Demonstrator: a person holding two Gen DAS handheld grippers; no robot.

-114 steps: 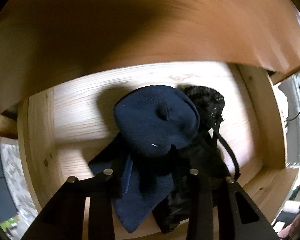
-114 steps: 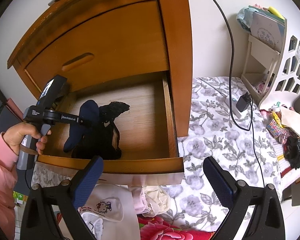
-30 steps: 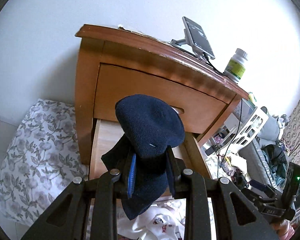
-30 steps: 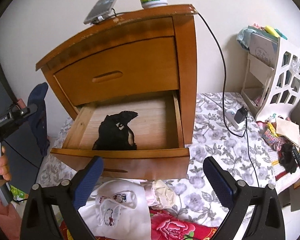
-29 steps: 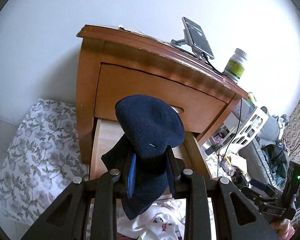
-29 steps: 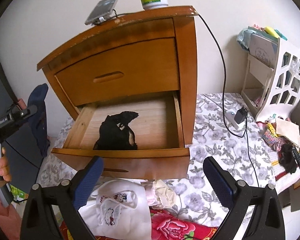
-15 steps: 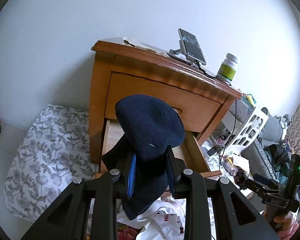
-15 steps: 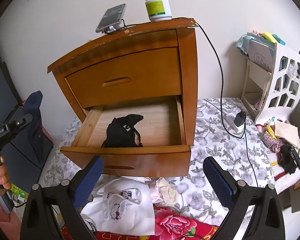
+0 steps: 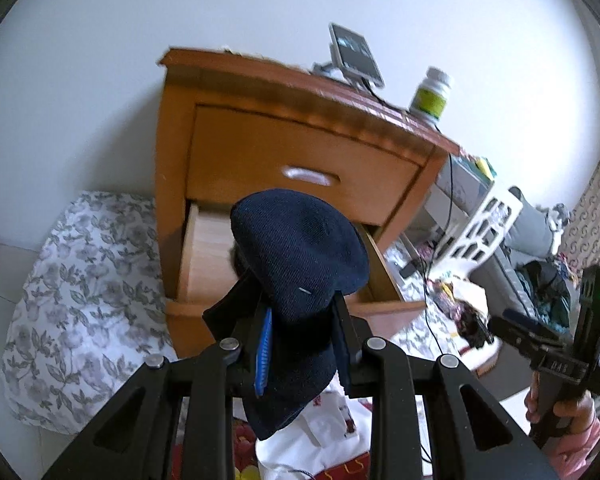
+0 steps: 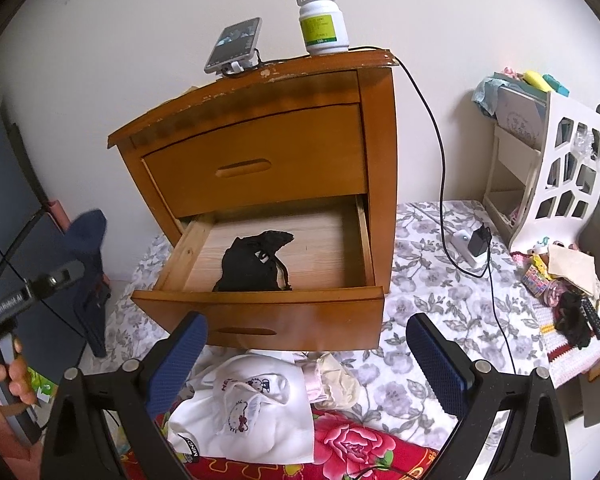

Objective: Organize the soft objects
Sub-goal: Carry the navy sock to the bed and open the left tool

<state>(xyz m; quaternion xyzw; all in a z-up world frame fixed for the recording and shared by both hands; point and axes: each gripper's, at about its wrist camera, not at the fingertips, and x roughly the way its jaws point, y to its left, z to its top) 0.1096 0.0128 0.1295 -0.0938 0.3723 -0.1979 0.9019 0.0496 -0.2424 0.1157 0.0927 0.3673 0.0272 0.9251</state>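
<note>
A: Since the earlier frames the left gripper (image 9: 300,344) has been drawn back out of the open drawer (image 10: 260,312); the navy sock (image 9: 300,256) was carried out with it, the black garment (image 10: 256,264) left inside.

B: Grip state?

A: Left gripper is clamped on the navy sock, which is draped over the fingers, in front of the drawer and off to its left in the right wrist view. Right gripper (image 10: 306,364) is spread wide, nothing between the pads, held above the white clothes (image 10: 252,412) lying just in front of the drawer.

B: Step in hand?

A: Judged as a carry: the sock is being relocated, destination not shown.

B: Next move?

A: A drop spot has to be picked; the grip is to be kept until the sock is over it. The white pile below the drawer front is likely to be taken by the free gripper.
</note>
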